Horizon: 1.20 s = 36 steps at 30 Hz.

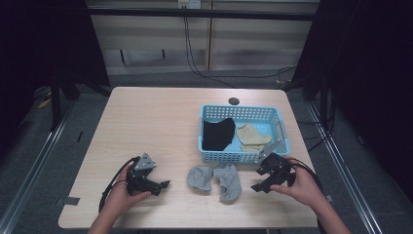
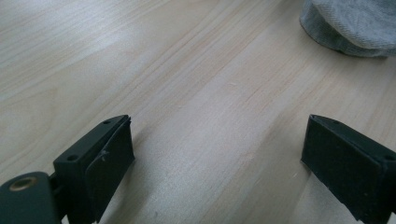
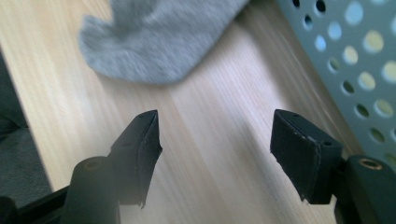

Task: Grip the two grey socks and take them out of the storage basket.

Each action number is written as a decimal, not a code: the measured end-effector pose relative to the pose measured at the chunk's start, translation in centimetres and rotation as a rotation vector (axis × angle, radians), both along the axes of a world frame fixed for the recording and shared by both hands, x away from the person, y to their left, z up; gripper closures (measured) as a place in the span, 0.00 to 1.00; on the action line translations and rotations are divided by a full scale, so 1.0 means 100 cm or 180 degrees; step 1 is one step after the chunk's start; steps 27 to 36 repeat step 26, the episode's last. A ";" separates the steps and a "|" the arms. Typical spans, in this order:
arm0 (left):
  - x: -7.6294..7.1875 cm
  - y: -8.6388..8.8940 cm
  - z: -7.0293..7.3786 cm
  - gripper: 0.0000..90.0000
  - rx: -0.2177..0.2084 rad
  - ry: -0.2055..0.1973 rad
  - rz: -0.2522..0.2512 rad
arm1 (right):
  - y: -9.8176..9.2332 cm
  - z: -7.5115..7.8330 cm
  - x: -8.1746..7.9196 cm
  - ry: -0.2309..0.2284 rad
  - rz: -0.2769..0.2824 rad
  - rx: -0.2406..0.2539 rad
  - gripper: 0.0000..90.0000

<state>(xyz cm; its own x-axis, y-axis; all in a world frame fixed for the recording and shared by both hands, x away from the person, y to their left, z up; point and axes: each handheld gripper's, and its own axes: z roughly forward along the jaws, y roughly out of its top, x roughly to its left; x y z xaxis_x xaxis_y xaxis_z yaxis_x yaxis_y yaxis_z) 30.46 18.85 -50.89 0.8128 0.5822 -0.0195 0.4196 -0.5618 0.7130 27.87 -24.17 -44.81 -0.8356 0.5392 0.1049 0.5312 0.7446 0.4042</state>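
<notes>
Two grey socks lie near the table's front edge, one (image 1: 200, 177) beside the other (image 1: 229, 181). My left gripper (image 1: 164, 184) rests on the table to their left, pointing at them. Its jaws stand open over bare wood (image 2: 215, 158), and a grey sock (image 2: 350, 23) lies ahead at the upper right. My right gripper (image 1: 257, 186) is just right of the socks, in front of the blue basket (image 1: 243, 157). It is open with nothing between its fingers (image 3: 217, 140). A grey sock (image 3: 154, 42) lies ahead of it and the basket wall (image 3: 355, 60) runs along its right.
The blue perforated basket holds a black sock (image 1: 218, 134) and beige socks (image 1: 252, 136). A round dark hole (image 1: 234, 101) sits in the tabletop behind the basket. Bare wood (image 1: 146, 122) spreads over the left half of the table. Dark curtains and cables stand behind.
</notes>
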 end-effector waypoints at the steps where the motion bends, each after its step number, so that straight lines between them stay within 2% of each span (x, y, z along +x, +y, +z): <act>1: 0.000 0.000 0.000 0.09 0.0000 0.0003 0.0002 | -0.001 -0.002 0.000 -0.0028 -0.0001 0.0018 0.35; 4: 0.000 0.000 0.000 0.09 0.0001 0.0000 -0.0001 | -0.006 -0.011 -0.001 -0.0016 -0.0050 0.0080 0.34; 7: 0.000 0.000 0.000 0.09 -0.0006 -0.0001 -0.0002 | -0.010 -0.020 -0.002 -0.0169 0.0018 0.0049 0.32; 11: 0.000 0.000 0.000 0.09 -0.0001 0.0000 0.0000 | -0.016 -0.029 -0.003 -0.0297 0.0035 0.0209 0.30; 13: 0.000 0.000 0.000 0.09 -0.0001 0.0000 0.0000 | -0.019 -0.034 -0.003 -0.0269 0.0041 0.0212 0.30; 15: 0.000 0.000 0.000 0.09 0.0003 0.0002 0.0000 | -0.021 -0.039 -0.003 -0.0332 0.0041 0.0241 0.28; 18: 0.000 0.000 0.000 0.09 -0.0004 0.0001 -0.0002 | -0.024 -0.040 -0.002 -0.0368 0.0026 0.0301 0.28; 21: 0.000 0.000 0.000 0.09 0.0001 0.0000 -0.0001 | -0.024 -0.042 -0.004 -0.0442 0.0018 0.0277 0.26; 36: 0.000 0.000 0.000 0.09 0.0003 0.0006 0.0003 | -0.025 -0.042 -0.005 -0.0446 0.0002 0.0283 0.25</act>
